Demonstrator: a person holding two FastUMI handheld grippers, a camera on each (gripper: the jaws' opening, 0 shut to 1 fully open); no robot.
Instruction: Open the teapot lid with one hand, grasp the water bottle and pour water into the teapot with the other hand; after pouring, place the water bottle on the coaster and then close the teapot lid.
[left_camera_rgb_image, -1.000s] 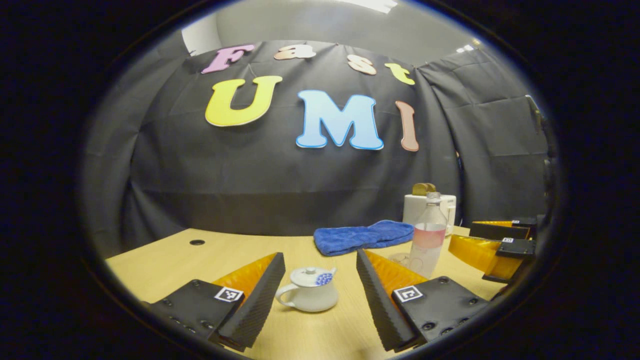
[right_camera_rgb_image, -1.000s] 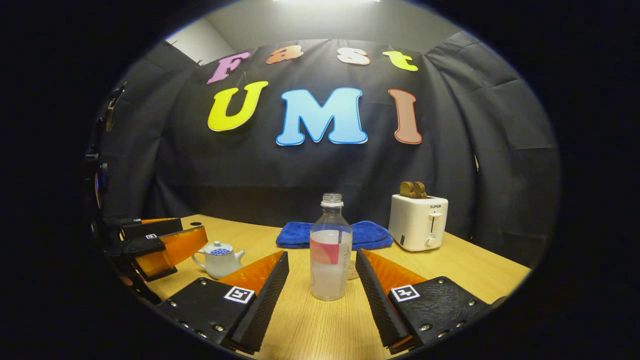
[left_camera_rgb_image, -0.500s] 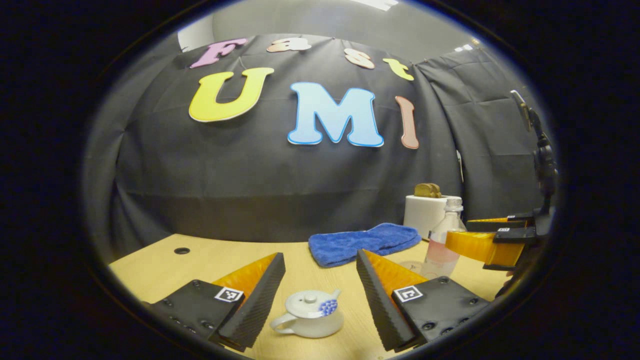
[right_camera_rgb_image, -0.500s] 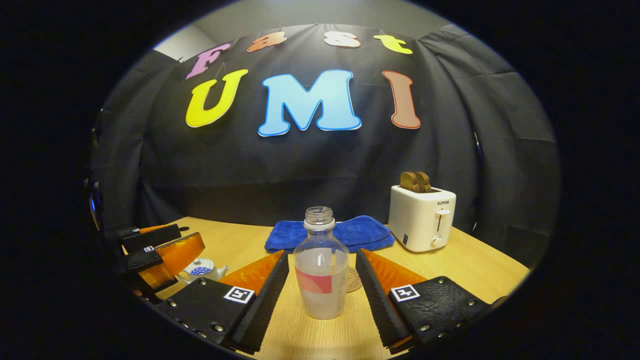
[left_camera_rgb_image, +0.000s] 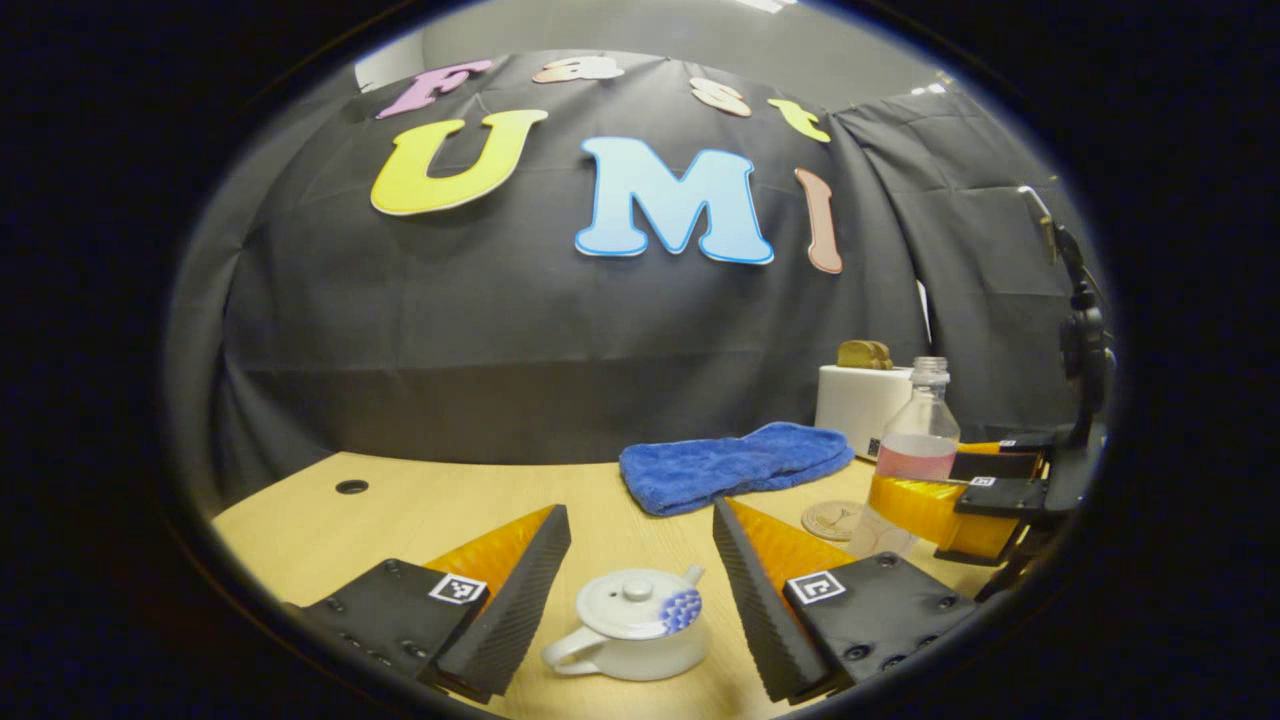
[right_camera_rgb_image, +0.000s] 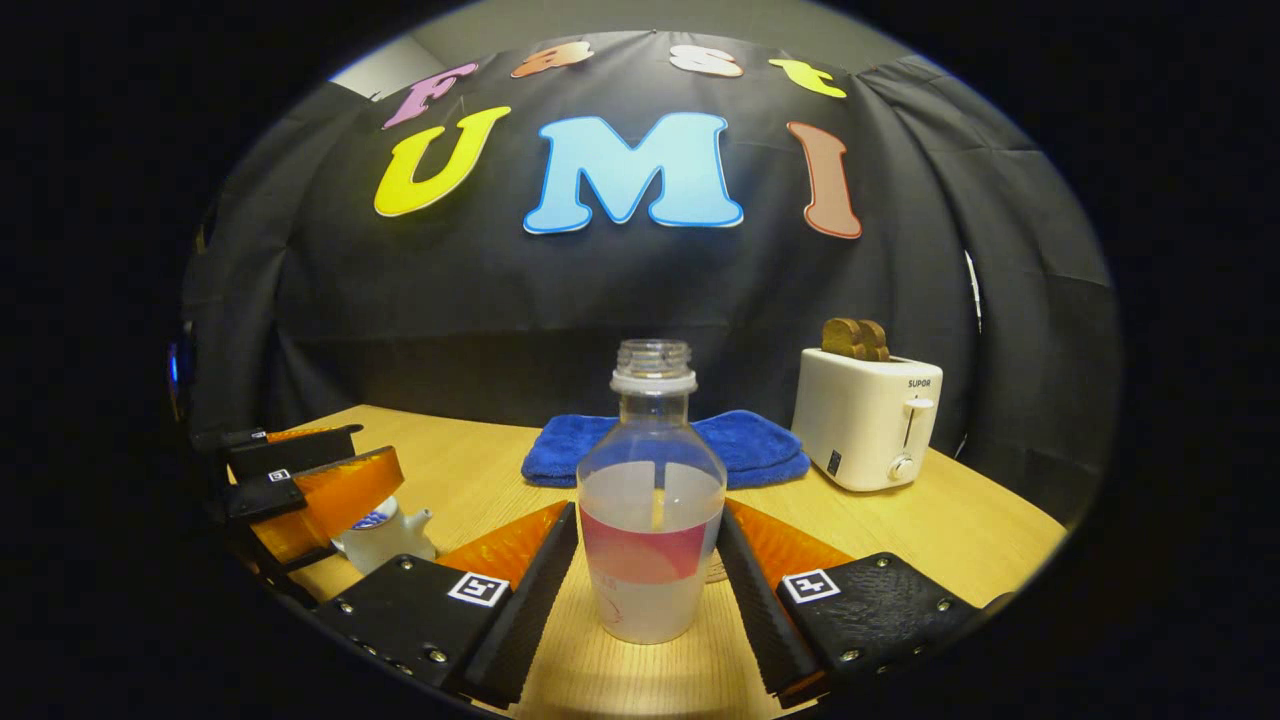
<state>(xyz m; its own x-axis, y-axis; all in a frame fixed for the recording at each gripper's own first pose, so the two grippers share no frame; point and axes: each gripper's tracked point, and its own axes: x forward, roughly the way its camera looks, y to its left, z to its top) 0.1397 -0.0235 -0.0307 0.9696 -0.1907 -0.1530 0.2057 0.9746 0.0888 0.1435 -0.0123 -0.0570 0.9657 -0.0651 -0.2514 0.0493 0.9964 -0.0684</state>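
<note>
1. Because the water bottle (right_camera_rgb_image: 652, 500) has no cap and stands upright on the tabletop (right_camera_rgb_image: 960, 520) between the spread fingers of the right tool (right_camera_rgb_image: 648, 580), a lopsided closure is the first risk: neither finger looks pressed against it, and if one finger meets the wall first it could shove the bottle over and spill.
2. While the bottle is thin clear plastic about half full, a hard squeeze on its belly could buckle it and push water up out of the neck.
3. Though the left tool (left_camera_rgb_image: 640, 600) is open around the teapot (left_camera_rgb_image: 632, 640), its fingers flank the body rather than the small knob of the lid (left_camera_rgb_image: 635, 590); closing at this height would likely clamp or nudge the pot, not lift the lid.
4. Since the teapot sits near the tabletop's front edge, a sideways push might slide it off.
5. As the coaster (left_camera_rgb_image: 832, 519) lies just beside the bottle's base, dragging the bottle could shift the coaster from its spot.
</note>
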